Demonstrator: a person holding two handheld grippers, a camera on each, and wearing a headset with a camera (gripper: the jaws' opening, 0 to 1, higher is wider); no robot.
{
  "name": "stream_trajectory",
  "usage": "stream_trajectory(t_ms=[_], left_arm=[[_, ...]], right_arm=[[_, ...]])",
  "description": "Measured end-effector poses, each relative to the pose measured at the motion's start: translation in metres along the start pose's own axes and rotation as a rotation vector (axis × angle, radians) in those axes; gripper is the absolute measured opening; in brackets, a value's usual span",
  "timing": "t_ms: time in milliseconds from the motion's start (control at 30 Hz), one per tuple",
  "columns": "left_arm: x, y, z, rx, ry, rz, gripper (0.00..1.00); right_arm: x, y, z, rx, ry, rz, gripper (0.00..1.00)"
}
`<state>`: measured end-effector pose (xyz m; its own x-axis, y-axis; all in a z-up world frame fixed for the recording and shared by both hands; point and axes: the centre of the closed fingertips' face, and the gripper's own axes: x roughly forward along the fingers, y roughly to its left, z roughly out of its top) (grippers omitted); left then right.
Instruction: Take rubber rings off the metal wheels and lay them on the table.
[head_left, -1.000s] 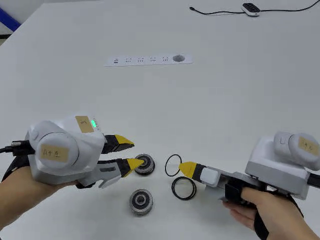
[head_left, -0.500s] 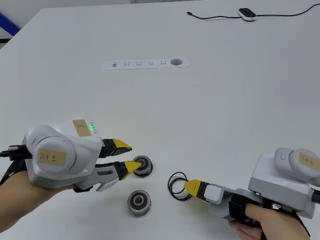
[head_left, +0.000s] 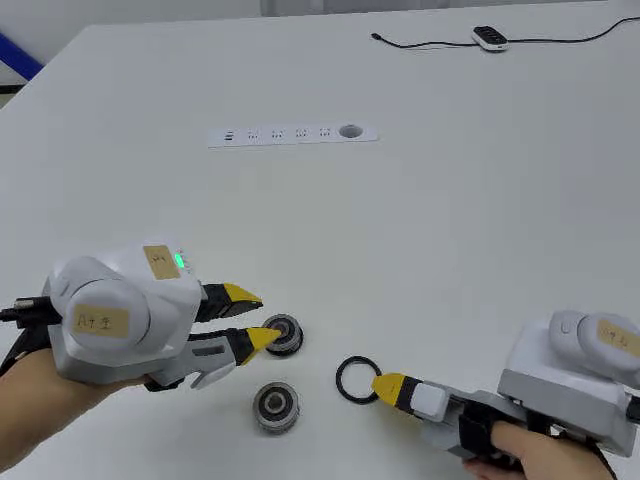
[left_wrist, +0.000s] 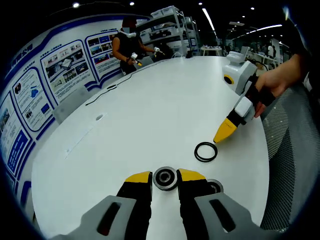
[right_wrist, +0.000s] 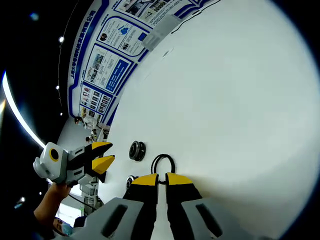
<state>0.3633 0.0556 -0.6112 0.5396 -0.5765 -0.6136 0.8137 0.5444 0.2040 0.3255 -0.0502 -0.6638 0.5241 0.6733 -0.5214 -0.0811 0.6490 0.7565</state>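
On table (head_left: 450, 200) | right claw (head_left: 384, 386) nips rubber ring (head_left: 339, 381) | left claw (head_left: 268, 316) spread

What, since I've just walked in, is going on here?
A person works two handheld grippers at a white table. The left gripper, open, has its jaws either side of one metal wheel; a second wheel lies nearby. The right gripper, jaws together, has its tips at the edge of a black rubber ring lying flat on the table.

White pwr strip (head_left: 293, 134) ahead; dark corded remote (head_left: 489, 37) beyond, far right.
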Motion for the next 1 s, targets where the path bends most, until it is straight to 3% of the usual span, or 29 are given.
stream_trajectory(t_ms=[233,367,567,1000], left_arm=[[0.0,0.0,-0.001,-0.002,0.004,0.001,0.21],[0.001,-0.001,-0.003,0.0,0.009,-0.003,0.21],[0.006,0.0,-0.007,-0.003,0.02,-0.011,0.21],[0.021,0.0,-0.013,0.002,0.048,-0.041,0.2]], right_arm=[[-0.005,-0.004,0.004,-0.033,-0.017,-0.025,0.08],[-0.007,-0.002,0.011,-0.033,-0.045,-0.013,0.09],[-0.004,0.014,0.023,-0.086,-0.084,0.057,0.15],[0.016,0.051,0.028,-0.241,-0.04,0.186,0.35]])
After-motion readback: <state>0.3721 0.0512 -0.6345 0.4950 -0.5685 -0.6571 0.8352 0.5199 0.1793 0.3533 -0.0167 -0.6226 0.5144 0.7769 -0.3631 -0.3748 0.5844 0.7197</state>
